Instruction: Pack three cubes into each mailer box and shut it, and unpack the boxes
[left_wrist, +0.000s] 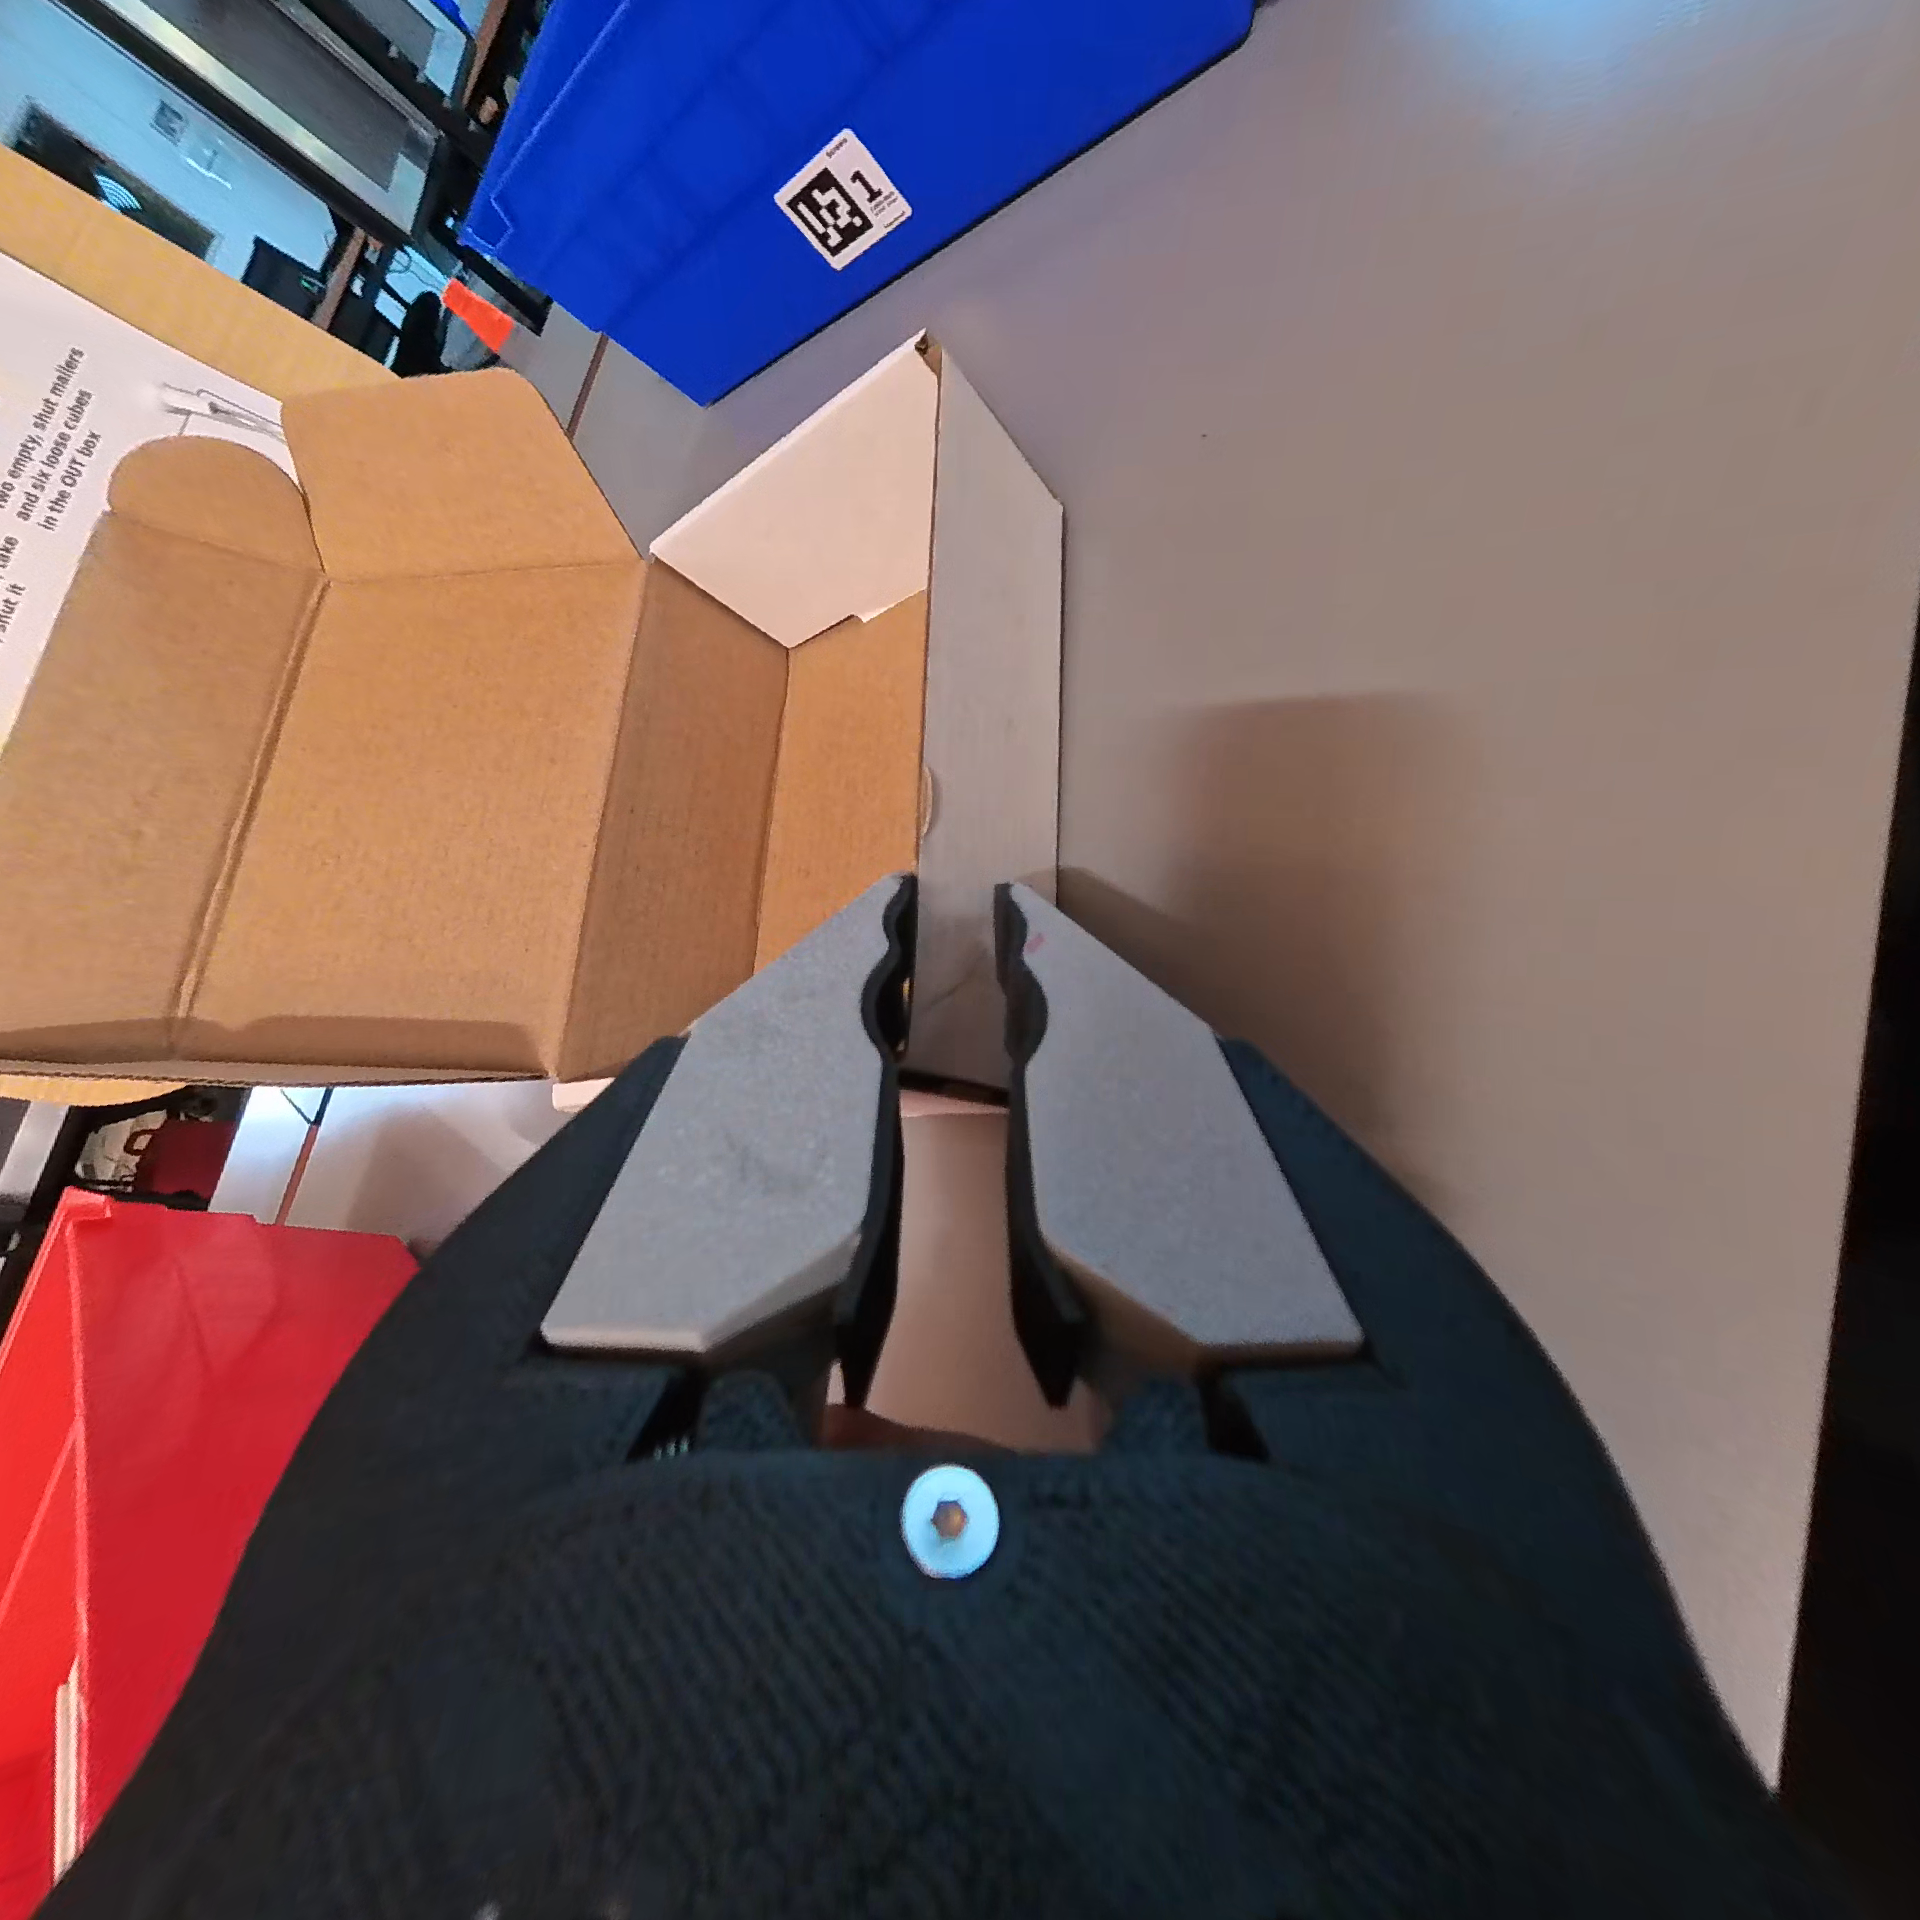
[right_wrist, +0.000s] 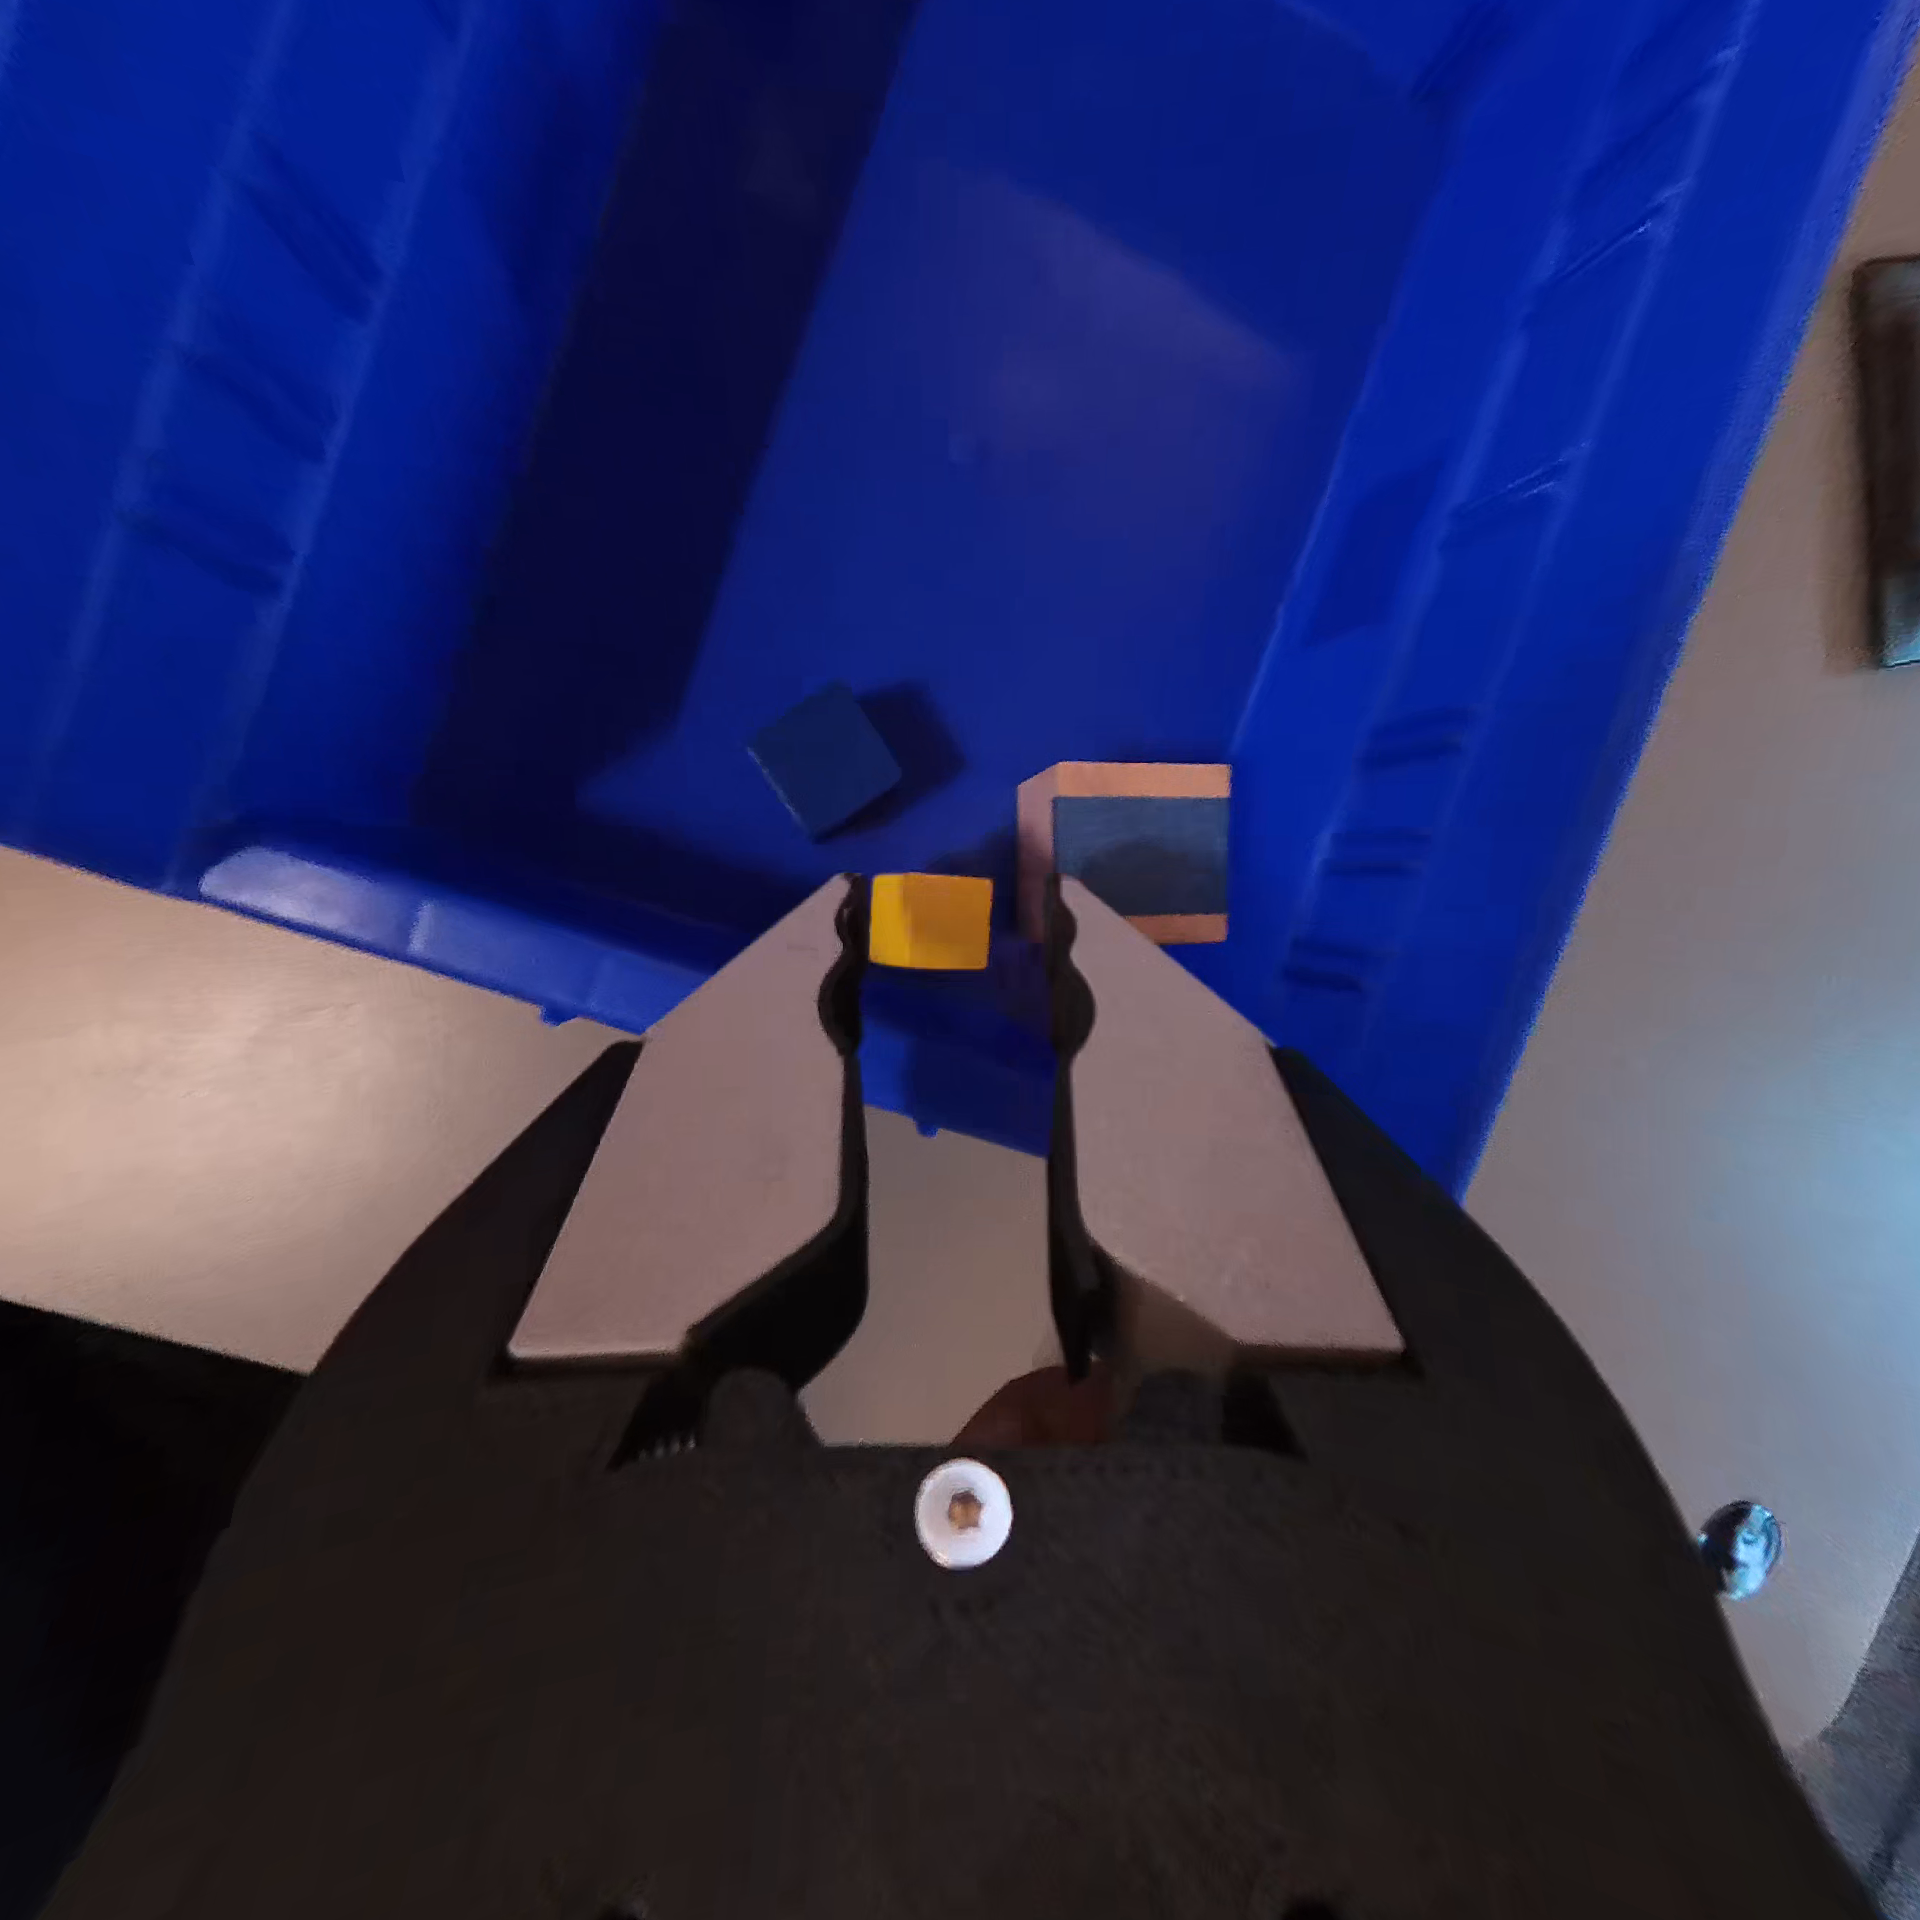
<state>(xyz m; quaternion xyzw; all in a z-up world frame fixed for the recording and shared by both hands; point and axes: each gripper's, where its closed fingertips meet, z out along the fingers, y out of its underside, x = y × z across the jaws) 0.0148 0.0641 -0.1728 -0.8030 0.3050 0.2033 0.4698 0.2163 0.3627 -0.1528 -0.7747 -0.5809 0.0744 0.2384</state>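
In the left wrist view an open mailer box (left_wrist: 447, 790), brown inside and white outside, lies on the table with its lid folded back; I see no cubes in it. My left gripper (left_wrist: 954, 904) straddles its near white wall (left_wrist: 987, 727), one finger inside and one outside, jaws nearly closed on it. In the right wrist view my right gripper (right_wrist: 951, 904) hangs open over the blue bin (right_wrist: 520, 416). A yellow cube (right_wrist: 930, 920) sits between its fingertips, against the left finger. A dark blue cube (right_wrist: 826, 758) and a wood-and-blue cube (right_wrist: 1138, 852) lie beyond.
The blue bin also shows in the left wrist view (left_wrist: 727, 208), just past the mailer box, with a square code sticker (left_wrist: 842, 197). A red bin (left_wrist: 156, 1455) is at lower left. A printed white sheet (left_wrist: 62, 468) lies beyond the lid. The pale table (left_wrist: 1455, 623) extends right.
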